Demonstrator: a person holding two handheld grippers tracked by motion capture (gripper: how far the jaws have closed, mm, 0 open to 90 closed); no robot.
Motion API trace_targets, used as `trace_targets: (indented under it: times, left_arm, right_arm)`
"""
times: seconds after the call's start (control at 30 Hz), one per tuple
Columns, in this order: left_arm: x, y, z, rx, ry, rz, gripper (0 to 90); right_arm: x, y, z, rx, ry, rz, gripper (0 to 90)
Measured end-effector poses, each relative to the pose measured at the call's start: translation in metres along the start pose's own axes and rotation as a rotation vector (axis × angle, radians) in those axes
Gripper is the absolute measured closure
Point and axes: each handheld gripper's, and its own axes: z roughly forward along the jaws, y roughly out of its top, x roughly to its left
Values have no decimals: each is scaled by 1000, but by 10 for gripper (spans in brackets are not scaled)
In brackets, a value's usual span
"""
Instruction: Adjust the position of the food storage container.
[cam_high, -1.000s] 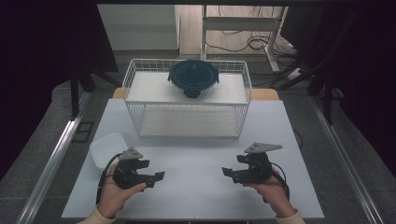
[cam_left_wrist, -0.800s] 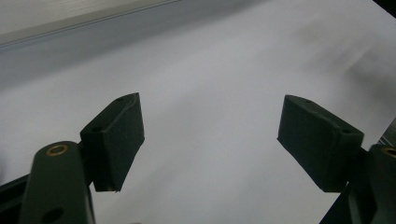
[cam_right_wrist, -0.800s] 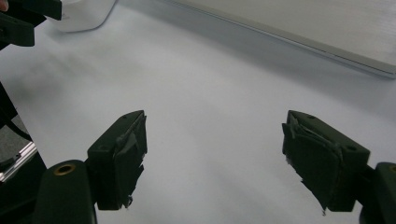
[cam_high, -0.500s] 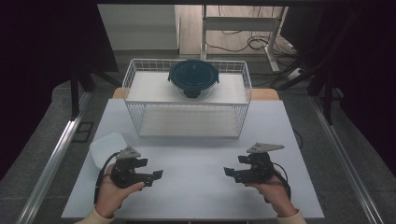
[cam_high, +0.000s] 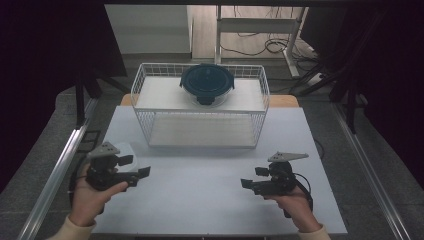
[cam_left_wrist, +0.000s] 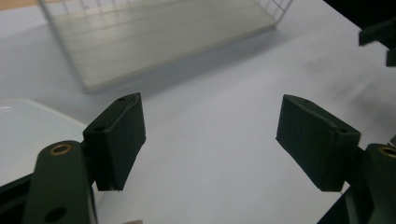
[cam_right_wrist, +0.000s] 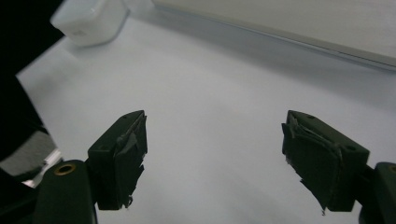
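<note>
Black left tool (cam_high: 134, 167) and right tool (cam_high: 254, 178) gape wide, empty; no writing legible.

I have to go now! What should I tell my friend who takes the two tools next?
Left tool: open, nothing in it, held above the table's left side beside the white container.
Right tool: open, nothing in it, held low over the table's right side.
Things: the white container sits on the table near its left edge. The round container with the dark blue lid sits on the upper shelf of the white wire rack at the back.
Done: nothing picked up yet.
Left: probably grab the white container first; it is nearest the left tool.
</note>
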Motion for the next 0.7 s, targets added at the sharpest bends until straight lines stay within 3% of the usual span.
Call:
trace_targets:
  times: [0.23, 0.43, 0.57, 0.7]
  left_arm:
    - [40, 16, -5, 12, 64, -48, 241]
    - [81, 19, 6, 63, 164, -75, 278]
    - [107, 19, 17, 93, 186, -112, 337]
    - [123, 20, 26, 110, 206, -115, 411]
  right_arm:
    - [-1, -1, 0, 6, -22, -10, 221]
    - [-1, -1, -1, 3, -22, -9, 221]
    - [-3, -1, 0, 6, -24, -6, 220]
    - [-4, -1, 1, 12, -25, -2, 220]
